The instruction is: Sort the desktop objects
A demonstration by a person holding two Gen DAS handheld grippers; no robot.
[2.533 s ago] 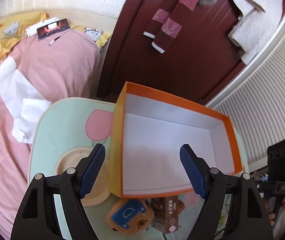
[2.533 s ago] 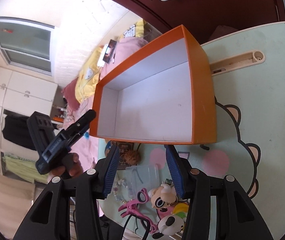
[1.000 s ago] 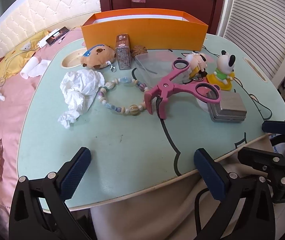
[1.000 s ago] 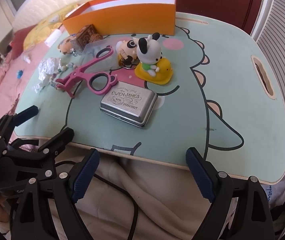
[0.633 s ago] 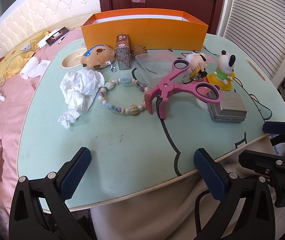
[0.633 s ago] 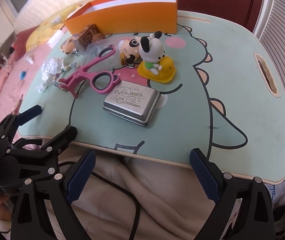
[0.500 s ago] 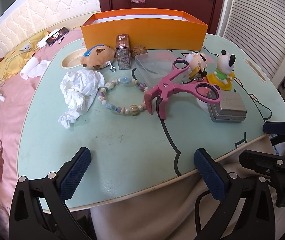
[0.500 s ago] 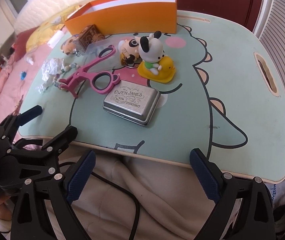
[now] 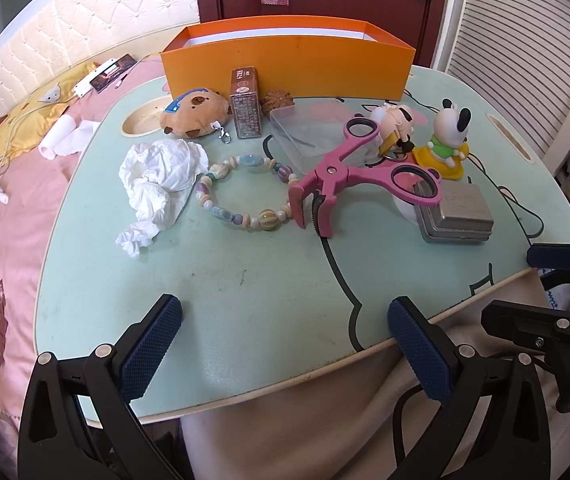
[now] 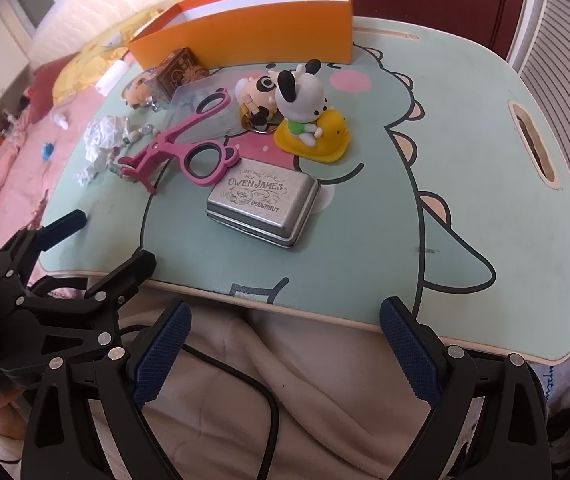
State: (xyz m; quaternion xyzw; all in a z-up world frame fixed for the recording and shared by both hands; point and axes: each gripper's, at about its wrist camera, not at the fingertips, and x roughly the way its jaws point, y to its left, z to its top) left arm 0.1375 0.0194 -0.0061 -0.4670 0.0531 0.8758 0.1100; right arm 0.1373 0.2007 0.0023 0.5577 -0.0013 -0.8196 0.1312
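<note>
In the left wrist view, the left gripper (image 9: 285, 336) sits at the bottom of the frame, its blue-padded fingers (image 9: 151, 346) spread wide with nothing between them, over the near edge of the green lap table (image 9: 245, 280). The orange box (image 9: 289, 62) stands at upper centre, at the table's far edge. In front of it lie a brown plush (image 9: 197, 114), a small carton (image 9: 246, 102), a clear plastic tray (image 9: 305, 128), crumpled tissue (image 9: 161, 180), a bead bracelet (image 9: 245, 192), pink scissors (image 9: 357, 172), a dog figurine (image 9: 447, 140) and a metal tin (image 9: 455, 210). Compared with two and a half seconds earlier, when this camera looked straight down into the box, the view is now pulled back to take in the whole table; over the last second nothing has shifted.

In the right wrist view, the right gripper (image 10: 285, 354) fills the bottom edge, jaws wide apart and empty, above a beige blanket (image 10: 305, 392). The tin (image 10: 263, 208) lies at centre, the figurine (image 10: 305, 120) above it and the box (image 10: 245, 36) at upper left. The left gripper (image 10: 97, 248) shows at the left edge, probably open as well, though the angle is poor. The right jaws stand slightly wider than a second ago.
</note>
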